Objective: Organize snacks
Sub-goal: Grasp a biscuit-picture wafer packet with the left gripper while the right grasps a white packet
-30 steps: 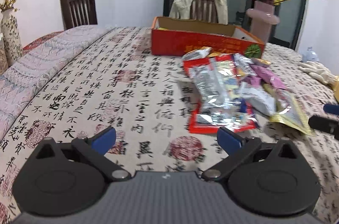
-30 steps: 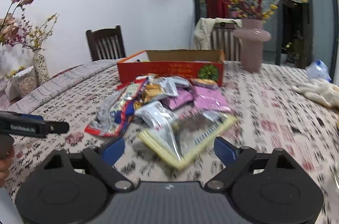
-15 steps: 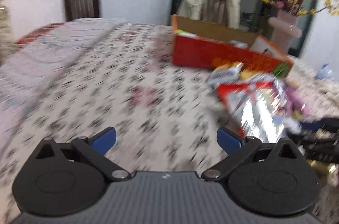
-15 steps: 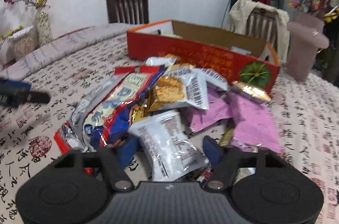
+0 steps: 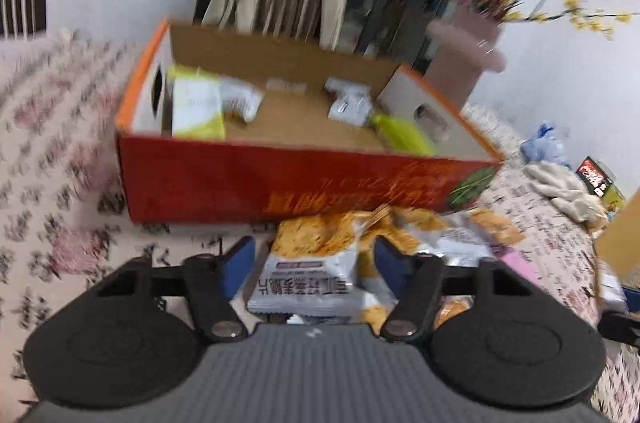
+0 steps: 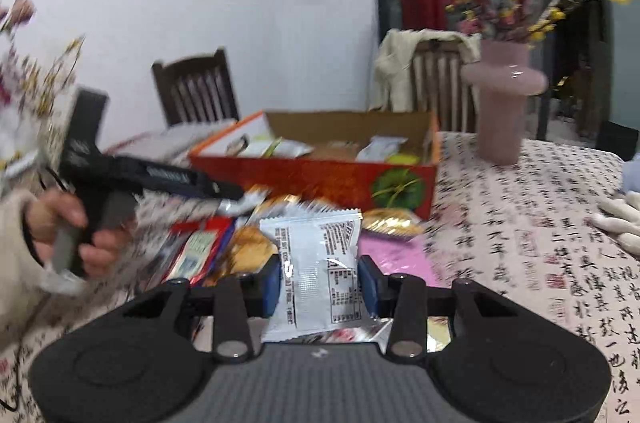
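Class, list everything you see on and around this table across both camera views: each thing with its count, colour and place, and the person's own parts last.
Box: one, red-orange card, open, mid-table.
Packets in box: several, white and lime-green, on its floor.
Snack pile: many packets, pink, gold, red, in front of the box.
White packet: one, between the right gripper's pads.
Cracker packet: one, white and orange, between the left gripper's fingers.
Vase: one, pink, holding yellow and pink blossoms, behind the box.
Chairs: two, dark wood, far side; one draped with a cream garment.
Tablecloth: one, cream with black calligraphy.
Left gripper: black, blue pads, jaws just closing, not yet pressing.
Right gripper: black, blue pads, shut on the white packet.
Hand: one, cream sleeve, holding the left gripper's handle.
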Tool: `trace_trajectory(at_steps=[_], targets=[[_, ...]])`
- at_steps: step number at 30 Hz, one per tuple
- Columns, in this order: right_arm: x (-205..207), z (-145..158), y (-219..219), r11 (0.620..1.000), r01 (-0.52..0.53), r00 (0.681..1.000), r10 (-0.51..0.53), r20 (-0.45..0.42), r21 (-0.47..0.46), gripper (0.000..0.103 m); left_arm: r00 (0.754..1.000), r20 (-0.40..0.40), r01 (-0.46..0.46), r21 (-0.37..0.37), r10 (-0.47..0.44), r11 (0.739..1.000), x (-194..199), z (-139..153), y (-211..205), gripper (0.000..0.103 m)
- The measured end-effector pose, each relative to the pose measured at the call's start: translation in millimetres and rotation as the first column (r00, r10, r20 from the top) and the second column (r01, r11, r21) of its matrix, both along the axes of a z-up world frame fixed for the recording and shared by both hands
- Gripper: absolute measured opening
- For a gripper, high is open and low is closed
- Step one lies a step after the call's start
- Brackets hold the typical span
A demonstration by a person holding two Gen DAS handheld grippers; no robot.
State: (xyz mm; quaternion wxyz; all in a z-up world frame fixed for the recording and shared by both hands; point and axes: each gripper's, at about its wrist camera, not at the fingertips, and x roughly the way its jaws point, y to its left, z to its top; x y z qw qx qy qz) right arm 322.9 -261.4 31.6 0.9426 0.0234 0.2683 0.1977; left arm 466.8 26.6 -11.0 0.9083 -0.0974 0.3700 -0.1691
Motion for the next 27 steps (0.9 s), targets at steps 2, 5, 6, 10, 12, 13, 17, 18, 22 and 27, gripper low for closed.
trace_trajectory(at_steps=[2, 5, 6, 10, 12, 13, 17, 18, 22, 27], targets=[[2, -1, -5, 1.000, 0.013, 1.000, -0.013, -0.003, 0.007, 0.039, 1.000, -0.007, 0.006, -0.030, -0.006, 1.000, 3, -5, 2, 0.047], [6, -8, -6, 1.000, 0.004, 1.000, -0.004, -0.028, 0.012, 0.039, 1.000, 0.001, -0.017, -0.062, 0.017, 0.998, -6, -3, 9, 0.042], [6, -11, -4, 1.000, 0.003, 0.999, -0.002, -0.033, 0.012, 0.039, 0.999, 0.014, -0.034, -0.051, 0.035, 0.998, -13, 2, 11, 0.042], [1, -15, 4, 1.000, -0.008, 1.000, 0.009, -0.030, 0.017, 0.039, 0.984, 0.147, -0.105, 0.044, 0.098, 0.994, -59, 32, 14, 0.042], [-4, -14, 8, 1.000, -0.008, 1.000, 0.008, -0.026, 0.020, 0.039, 0.974, 0.188, -0.142, 0.069, 0.127, 0.987, -85, 44, 16, 0.042], [-8, -13, 8, 1.000, -0.008, 1.000, 0.009, -0.023, 0.023, 0.039, 0.969, 0.202, -0.163, 0.074, 0.145, 0.984, -98, 48, 18, 0.042], [-24, -6, 11, 1.000, -0.016, 1.000, 0.016, -0.004, 0.023, 0.039, 0.949, 0.233, -0.239, 0.084, 0.214, 0.967, -154, 53, 27, 0.042], [-30, -5, 12, 1.000, -0.019, 1.000, 0.019, -0.001, 0.023, 0.039, 0.946, 0.231, -0.252, 0.077, 0.229, 0.965, -168, 53, 31, 0.042], [-52, -1, 11, 1.000, -0.024, 1.000, 0.024, 0.009, 0.017, 0.039, 0.936, 0.217, -0.301, 0.079, 0.278, 0.950, -223, 49, 43, 0.042], [-81, 5, 4, 0.999, -0.028, 0.999, 0.027, 0.032, 0.025, 0.039, 0.921, 0.200, -0.356, 0.081, 0.334, 0.931, -269, 49, 56, 0.042]])
